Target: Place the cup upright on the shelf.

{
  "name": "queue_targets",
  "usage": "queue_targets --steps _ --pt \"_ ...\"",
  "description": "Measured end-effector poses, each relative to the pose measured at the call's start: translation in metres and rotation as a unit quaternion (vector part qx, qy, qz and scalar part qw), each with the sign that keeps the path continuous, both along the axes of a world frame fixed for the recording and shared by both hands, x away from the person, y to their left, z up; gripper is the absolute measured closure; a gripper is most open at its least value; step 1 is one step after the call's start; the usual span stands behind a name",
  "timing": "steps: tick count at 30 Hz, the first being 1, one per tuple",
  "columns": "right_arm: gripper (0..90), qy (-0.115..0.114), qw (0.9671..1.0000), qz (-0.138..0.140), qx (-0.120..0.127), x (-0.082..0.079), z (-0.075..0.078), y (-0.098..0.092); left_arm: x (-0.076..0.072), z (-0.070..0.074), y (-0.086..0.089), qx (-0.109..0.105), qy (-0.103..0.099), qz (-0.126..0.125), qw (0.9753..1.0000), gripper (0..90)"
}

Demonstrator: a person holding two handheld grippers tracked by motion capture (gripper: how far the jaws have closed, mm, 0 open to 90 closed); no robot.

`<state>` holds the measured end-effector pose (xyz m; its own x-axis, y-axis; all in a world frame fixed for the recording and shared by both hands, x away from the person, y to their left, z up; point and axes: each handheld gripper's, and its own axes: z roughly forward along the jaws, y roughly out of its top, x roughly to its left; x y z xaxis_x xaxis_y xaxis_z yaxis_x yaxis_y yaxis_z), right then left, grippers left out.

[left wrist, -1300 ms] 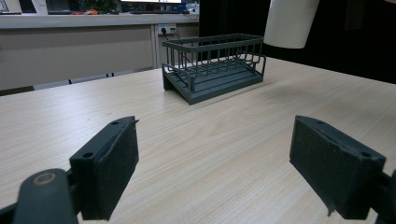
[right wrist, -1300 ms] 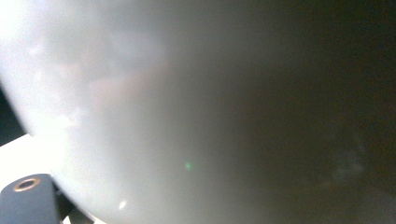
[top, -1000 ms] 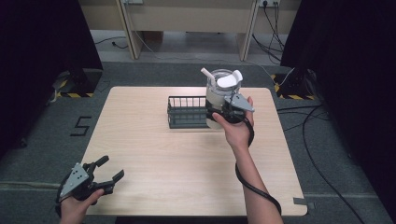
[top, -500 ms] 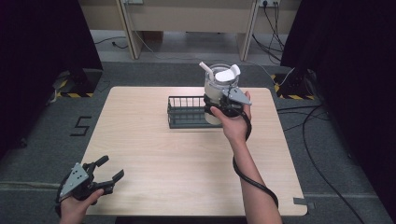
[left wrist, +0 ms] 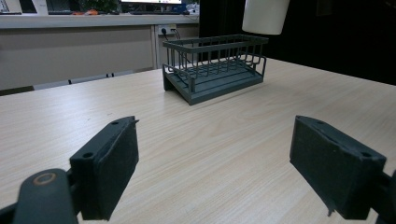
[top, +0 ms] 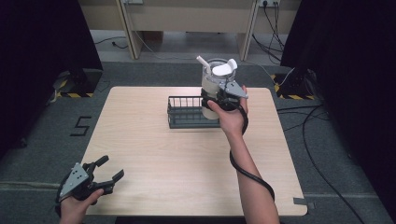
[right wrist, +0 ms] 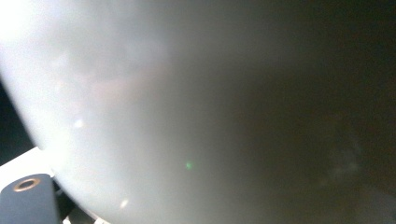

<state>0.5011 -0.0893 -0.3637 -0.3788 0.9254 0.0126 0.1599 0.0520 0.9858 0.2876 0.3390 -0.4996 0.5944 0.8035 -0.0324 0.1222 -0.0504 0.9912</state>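
My right gripper (top: 218,99) is shut on a pale, translucent cup (top: 211,83), held in the air over the right end of a dark wire basket (top: 183,113). A white spoon (top: 225,69) and a white stick (top: 202,61) poke out of the cup's top. In the right gripper view the cup's wall (right wrist: 177,112) sits blurred against the lens. My left gripper (top: 112,167) hovers at the table's near left corner, open and holding nothing. Its two pads stand wide apart around (left wrist: 229,172), and beyond them are the basket (left wrist: 212,65) and the cup's base (left wrist: 265,14).
The basket stands at the back middle of the light wooden table (top: 163,158). Dark floor, cables and black curtains surround the table. A long counter (left wrist: 93,42) runs behind it in the left gripper view.
The right gripper has lifted the cup a little higher and slightly left, over the basket's right end. The left gripper has stayed put.
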Motion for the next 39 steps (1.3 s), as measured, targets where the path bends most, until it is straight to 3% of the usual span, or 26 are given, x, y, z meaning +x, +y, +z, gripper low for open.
queue_targets --steps 20,39 --pt "10.7 0.006 1.0000 -0.007 0.002 0.021 0.005 0.008 0.000 0.000 0.000 -0.001 0.000 -0.001 1.0000 14.9" --pt "10.7 0.017 0.9998 -0.005 0.000 0.044 0.000 0.026 0.000 0.000 0.001 -0.003 0.000 0.000 1.0000 14.9"
